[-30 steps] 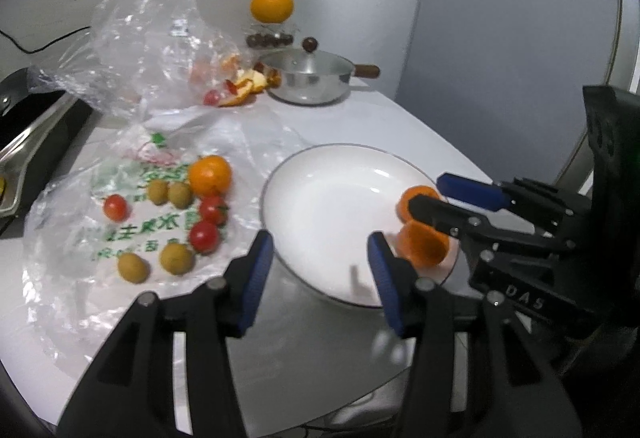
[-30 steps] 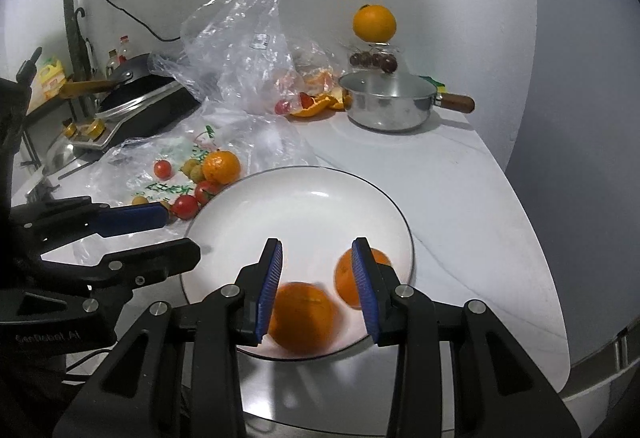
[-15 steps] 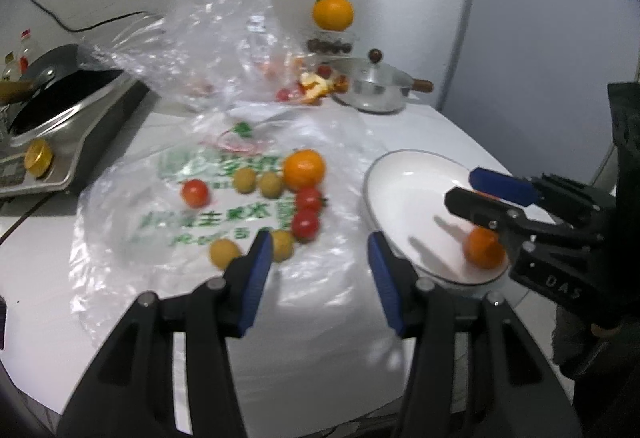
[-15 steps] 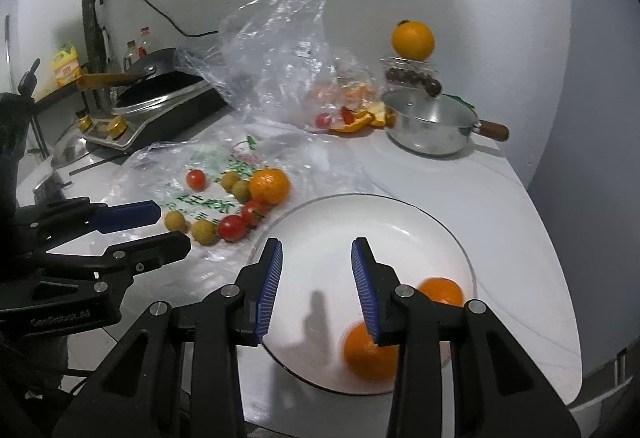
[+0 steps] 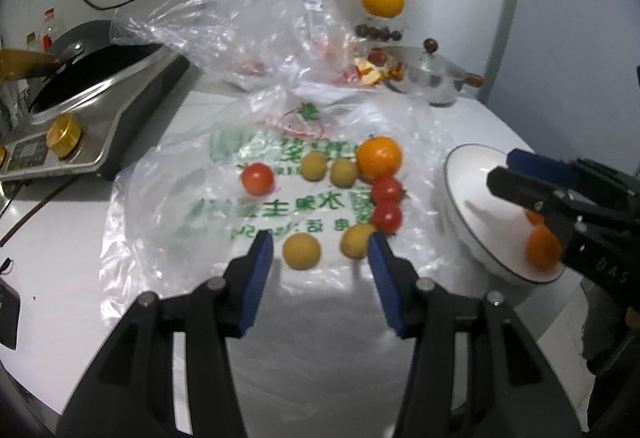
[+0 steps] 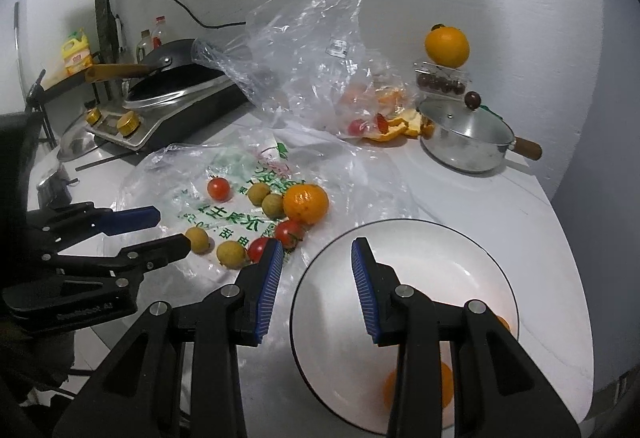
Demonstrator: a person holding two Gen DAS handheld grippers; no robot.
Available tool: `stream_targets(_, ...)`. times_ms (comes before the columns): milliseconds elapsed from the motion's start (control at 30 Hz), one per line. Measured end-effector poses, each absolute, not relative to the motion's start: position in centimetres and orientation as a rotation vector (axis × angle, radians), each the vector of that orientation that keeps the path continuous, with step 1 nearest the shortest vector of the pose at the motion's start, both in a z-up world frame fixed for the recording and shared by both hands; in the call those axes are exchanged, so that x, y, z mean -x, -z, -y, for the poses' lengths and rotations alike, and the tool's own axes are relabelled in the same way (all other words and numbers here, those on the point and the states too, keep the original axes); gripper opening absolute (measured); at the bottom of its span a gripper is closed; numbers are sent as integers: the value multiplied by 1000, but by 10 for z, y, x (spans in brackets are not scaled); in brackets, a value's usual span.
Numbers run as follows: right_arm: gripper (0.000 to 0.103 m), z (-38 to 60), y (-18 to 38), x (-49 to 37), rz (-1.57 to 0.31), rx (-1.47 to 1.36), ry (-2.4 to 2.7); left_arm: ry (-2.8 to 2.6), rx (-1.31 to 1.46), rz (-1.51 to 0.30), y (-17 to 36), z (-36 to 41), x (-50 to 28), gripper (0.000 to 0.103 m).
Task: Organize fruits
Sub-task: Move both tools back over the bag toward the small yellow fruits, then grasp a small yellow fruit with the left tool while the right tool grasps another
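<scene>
Fruits [image 5: 352,194] lie loose on the flat plastic bag [image 5: 192,198] on the table [image 6: 480,194], directly ahead of the left gripper [image 5: 320,250], the nearer hand. Its fingers [image 5: 262,250] stand apart and empty, angled down, bracketing 2 longans [image 5: 302,251]. The right gripper [image 6: 316,258], also parted and empty, hangs by the plate [image 6: 460,250] holding 2 oranges [image 6: 390,388].

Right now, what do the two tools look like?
Both match: black angular plastic frames with silver bolt heads and two fingers faced with blue ribbed pads. The left tool bears faint white lettering on its side, and the right tool reads DAS. No cables or sleeves show.
</scene>
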State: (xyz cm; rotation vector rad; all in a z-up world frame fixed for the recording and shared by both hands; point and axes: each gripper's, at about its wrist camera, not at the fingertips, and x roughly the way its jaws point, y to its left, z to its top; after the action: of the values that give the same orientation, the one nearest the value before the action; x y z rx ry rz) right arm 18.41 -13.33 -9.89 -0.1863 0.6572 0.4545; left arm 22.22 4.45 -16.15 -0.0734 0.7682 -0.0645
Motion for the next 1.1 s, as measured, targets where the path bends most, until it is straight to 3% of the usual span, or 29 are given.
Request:
stream_targets(567, 38, 121, 109, -215, -692, 168, -480, 50, 19, -875, 194, -44, -253, 50)
stream_targets(767, 38, 120, 111, -222, -704, 171, -480, 57, 7, -887, 200, -45, -261, 28)
stream_targets(1100, 38, 94, 112, -219, -710, 213, -536, 81, 48, -827, 188, -60, -249, 27)
